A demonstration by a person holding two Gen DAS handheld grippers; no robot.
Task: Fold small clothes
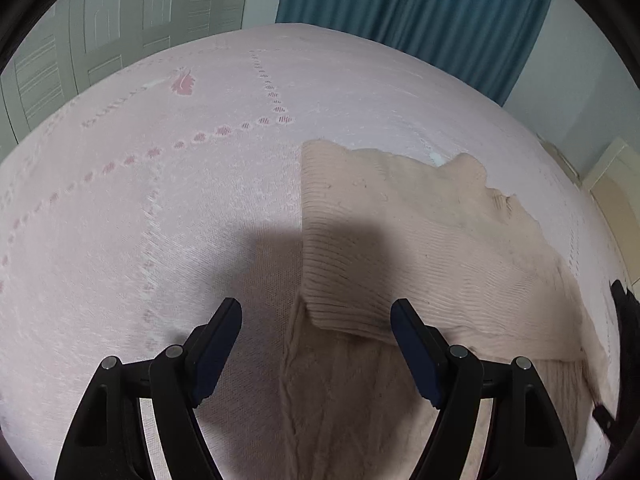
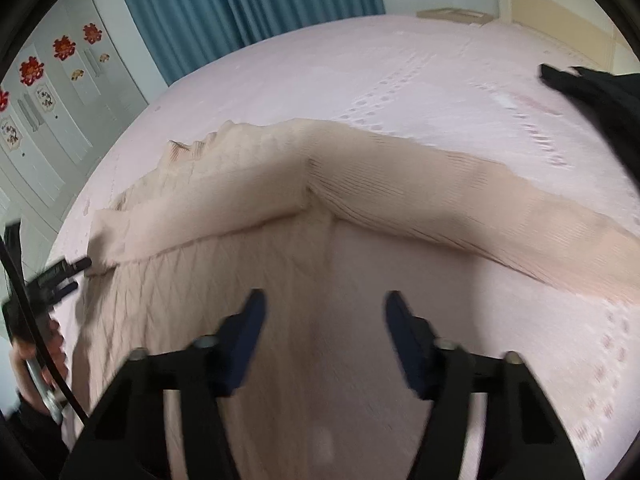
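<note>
The left tongs (image 1: 316,320) stand with both jaws wide apart and nothing between them, hovering just above the sweater (image 1: 400,240) at the corner of a ribbed sleeve (image 1: 340,264) that lies folded across the sweater's cable-knit body. The right tongs (image 2: 324,312) are likewise spread and empty, poised over the sweater's body near the armpit seam, its frame smeared by motion blur.

The beige sweater (image 2: 224,216) lies flat on the bed (image 1: 160,200), which wears a pale pink patterned cover. One sleeve is already laid over the chest; the other sleeve (image 2: 500,216) stretches out from the sweater's shoulder, away from the body, across the bed. Beyond that outstretched sleeve, a dark garment (image 2: 600,96) lies at the bed's far side. A teal curtain (image 1: 400,12) hangs beyond the sweater's collar end.

The step in hand looks like bringing in that second sleeve. To do it well, pinch the sleeve near its cuff, taking only the sleeve layer, lift just enough to clear the knit, and lay it across the chest parallel to the first. The left tongs could press the folded sleeve so it does not drag. Loose ribbing stretches easily, so move slowly and release flat.
</note>
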